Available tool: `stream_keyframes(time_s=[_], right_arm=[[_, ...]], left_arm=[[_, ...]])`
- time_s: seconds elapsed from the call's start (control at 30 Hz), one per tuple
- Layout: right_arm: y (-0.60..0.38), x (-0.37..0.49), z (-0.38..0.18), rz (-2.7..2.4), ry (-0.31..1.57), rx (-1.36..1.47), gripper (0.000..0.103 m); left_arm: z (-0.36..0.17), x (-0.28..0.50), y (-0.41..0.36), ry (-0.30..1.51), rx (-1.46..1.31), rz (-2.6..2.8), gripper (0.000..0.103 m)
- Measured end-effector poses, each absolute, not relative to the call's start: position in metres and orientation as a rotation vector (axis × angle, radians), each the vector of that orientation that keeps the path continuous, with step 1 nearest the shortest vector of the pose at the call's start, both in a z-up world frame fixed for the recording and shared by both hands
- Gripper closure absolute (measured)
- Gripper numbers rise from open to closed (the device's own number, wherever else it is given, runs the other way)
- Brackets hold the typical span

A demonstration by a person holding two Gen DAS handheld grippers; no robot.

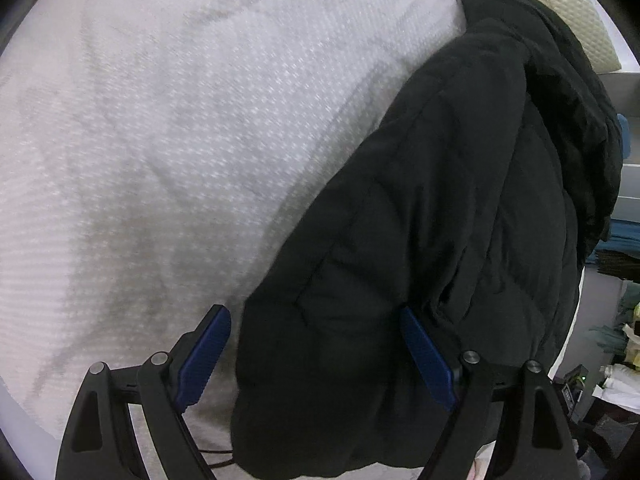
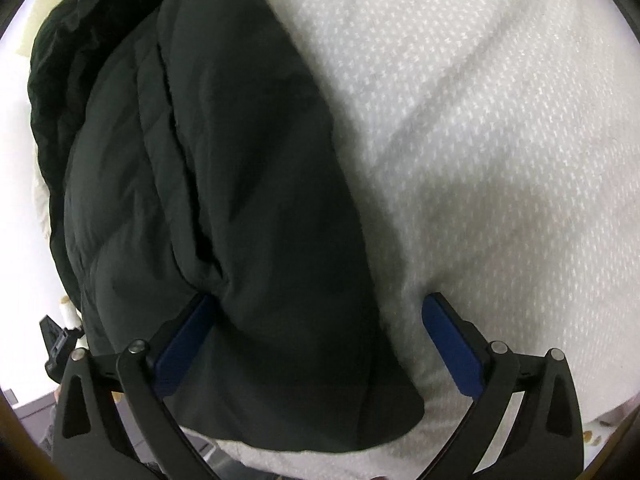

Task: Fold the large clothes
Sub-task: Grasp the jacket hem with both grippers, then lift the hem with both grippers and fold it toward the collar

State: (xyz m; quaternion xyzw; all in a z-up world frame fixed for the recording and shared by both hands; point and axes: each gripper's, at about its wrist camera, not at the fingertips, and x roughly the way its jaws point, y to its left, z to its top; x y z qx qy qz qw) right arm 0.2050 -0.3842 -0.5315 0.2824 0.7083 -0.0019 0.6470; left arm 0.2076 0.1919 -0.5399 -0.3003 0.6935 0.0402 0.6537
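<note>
Left wrist view: black padded jacket (image 1: 440, 220) lies folded lengthwise on the white textured bedcover (image 1: 180, 140).
Left gripper (image 1: 316, 356): jaws wide apart, straddling the jacket's near left edge; one blue pad over the bedcover, the other over the jacket; nothing clamped.
Right gripper (image 2: 320, 344): jaws wide apart over the jacket's (image 2: 220, 200) near right edge; left pad touching the fabric, right pad over the bedcover (image 2: 480, 140); no grip.
Open room: bare bedcover on both outer sides of the jacket.
Surroundings: pillow (image 1: 568, 12) beyond the jacket's far end; cluttered shelves (image 1: 616, 280) past the bed edge.
</note>
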Motion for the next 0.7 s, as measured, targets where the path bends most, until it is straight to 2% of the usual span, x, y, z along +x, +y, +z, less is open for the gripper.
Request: stream_keyframes(time_s=[0.07,0.13,0.27,0.3,0.33,0.37,0.4,0.43,0.5,0.53,0.7], right_arm=[[-0.387,0.203,-0.537,-0.007,1.615,0.685,0.000],[-0.383,0.199,-0.540,0.024,1.630,0.729,0.000],[-0.358,0.193,-0.540,0.168,1.683,0.713,0.003],[-0.354,0.192,-0.538,0.176,1.682,0.697,0.009],[-0.353,0.191,-0.535,0.176,1.673,0.699,0.023],[-0.354,0.190,-0.532,0.173,1.661,0.722,0.031],[-0.355,0.191,-0.528,0.169,1.648,0.735,0.049],[-0.357,0.191,-0.522,0.166,1.627,0.742,0.064],[-0.363,0.193,-0.505,0.168,1.591,0.721,0.080],[-0.366,0.194,-0.495,0.178,1.570,0.708,0.086],[-0.360,0.200,-0.446,0.214,1.474,0.675,0.091]], left_arm=[[-0.543,0.208,0.190,1.578,-0.696,0.078,0.019],[-0.540,0.202,0.186,1.565,-0.730,0.062,0.034],[-0.535,0.196,0.176,1.545,-0.791,0.009,0.056],[-0.532,0.195,0.173,1.542,-0.800,-0.003,0.066],[-0.529,0.194,0.169,1.539,-0.807,-0.016,0.076],[-0.524,0.194,0.167,1.538,-0.809,-0.038,0.080],[-0.519,0.195,0.165,1.537,-0.805,-0.057,0.087],[-0.510,0.195,0.163,1.526,-0.809,-0.083,0.091],[-0.496,0.199,0.163,1.510,-0.805,-0.118,0.093],[-0.484,0.200,0.163,1.491,-0.804,-0.140,0.094],[-0.429,0.221,0.172,1.384,-0.834,-0.204,0.096]])
